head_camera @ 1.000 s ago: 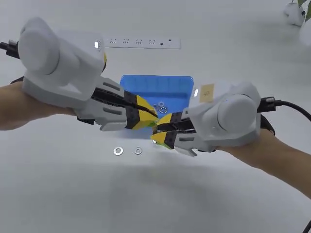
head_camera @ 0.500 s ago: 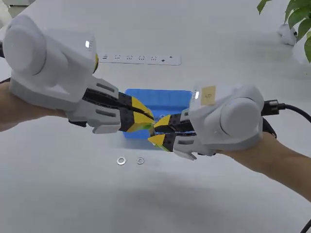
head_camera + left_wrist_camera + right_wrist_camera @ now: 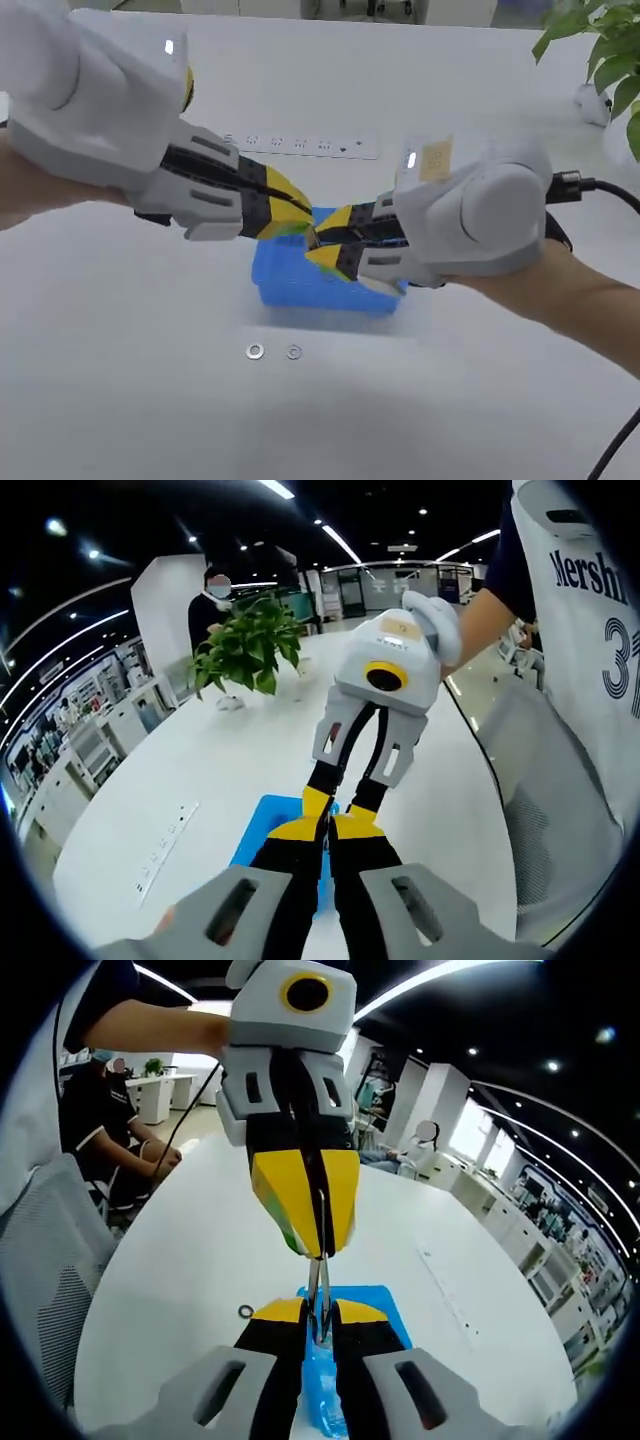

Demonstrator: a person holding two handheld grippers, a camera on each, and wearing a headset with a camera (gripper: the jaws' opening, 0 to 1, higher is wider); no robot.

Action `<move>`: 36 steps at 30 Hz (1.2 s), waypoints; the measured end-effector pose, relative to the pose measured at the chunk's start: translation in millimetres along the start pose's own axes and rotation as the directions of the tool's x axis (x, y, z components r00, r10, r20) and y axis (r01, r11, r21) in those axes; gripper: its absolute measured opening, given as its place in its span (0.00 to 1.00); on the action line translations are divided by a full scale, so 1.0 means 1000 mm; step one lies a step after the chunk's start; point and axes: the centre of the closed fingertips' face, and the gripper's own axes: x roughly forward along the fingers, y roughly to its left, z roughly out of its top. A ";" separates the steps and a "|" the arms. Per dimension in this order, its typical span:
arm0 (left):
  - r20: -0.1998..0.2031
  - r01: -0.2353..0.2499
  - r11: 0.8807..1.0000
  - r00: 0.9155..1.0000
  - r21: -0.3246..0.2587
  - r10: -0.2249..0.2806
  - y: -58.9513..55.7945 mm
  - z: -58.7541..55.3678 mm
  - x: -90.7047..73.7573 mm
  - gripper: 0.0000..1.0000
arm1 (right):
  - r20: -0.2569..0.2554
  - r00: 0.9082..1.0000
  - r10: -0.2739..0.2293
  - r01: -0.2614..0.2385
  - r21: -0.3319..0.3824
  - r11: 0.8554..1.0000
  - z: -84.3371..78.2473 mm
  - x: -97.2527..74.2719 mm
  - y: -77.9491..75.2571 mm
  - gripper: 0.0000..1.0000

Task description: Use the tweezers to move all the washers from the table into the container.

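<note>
Silver washers [image 3: 255, 351] (two) near blue container [image 3: 290, 285].

Tweezers [image 3: 319, 1282]: thin metal blades; both ends are buried between the closed jaws of the left tool [image 3: 318, 1248] and the right tool [image 3: 320, 1318], so their tips cannot be seen.
Grip: both tools seem to pinch them, though which one bears them is unclear.
Container [image 3: 285, 288]: in the head view the tools cover most of the inside; contents hidden.
Washers [image 3: 255, 351]: two tiny rings, detail unreadable.
Power strip [image 3: 335, 148]: left end behind the left tool.
Plant [image 3: 600, 45]: cut by the edge.
</note>
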 end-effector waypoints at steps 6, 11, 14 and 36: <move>-0.016 -0.001 1.000 1.000 -0.001 0.001 0.026 -0.011 0.012 0.06 | -0.009 1.000 -0.006 0.006 0.000 1.000 -0.010 0.017 -0.022 0.11; -0.043 0.009 1.000 0.999 -0.021 -0.010 0.038 -0.032 0.028 0.06 | -0.010 1.000 0.014 -0.013 0.043 0.999 -0.029 0.034 -0.029 0.10; -0.053 0.019 0.999 0.998 -0.041 -0.021 0.042 -0.044 0.036 0.06 | -0.019 0.999 0.027 -0.026 0.060 0.998 -0.039 0.042 -0.029 0.09; -0.048 0.023 0.999 0.999 -0.030 -0.024 0.047 -0.054 0.047 0.06 | -0.012 1.000 0.006 -0.005 0.113 0.994 -0.051 0.044 -0.032 0.10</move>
